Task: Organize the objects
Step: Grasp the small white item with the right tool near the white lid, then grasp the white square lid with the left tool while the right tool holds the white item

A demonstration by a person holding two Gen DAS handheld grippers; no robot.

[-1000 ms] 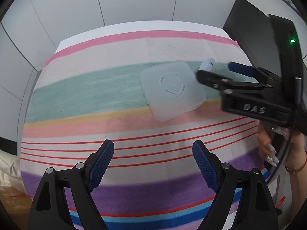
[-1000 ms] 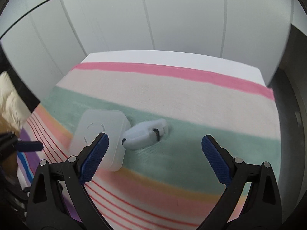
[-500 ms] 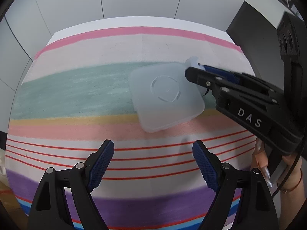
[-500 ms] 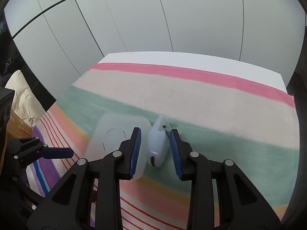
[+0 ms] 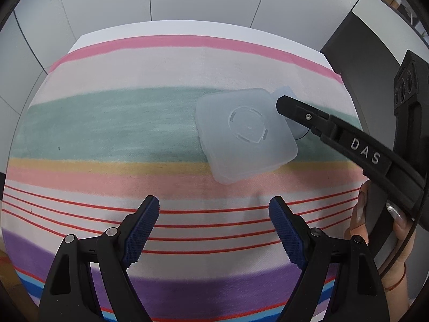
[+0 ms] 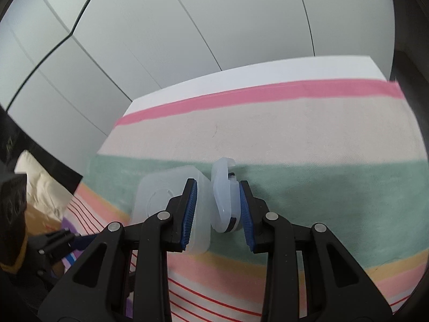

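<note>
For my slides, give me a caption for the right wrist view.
Right gripper shut on a small white clip beside a frosted square box on a striped cloth.

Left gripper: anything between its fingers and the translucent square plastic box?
Nothing: only bare striped tablecloth lies between the open left gripper and the translucent square plastic box, as the left wrist view shows.

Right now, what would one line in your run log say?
right gripper: shut on small translucent white plastic case | left gripper: open, hovering | square frosted plastic box: on striped cloth
</note>
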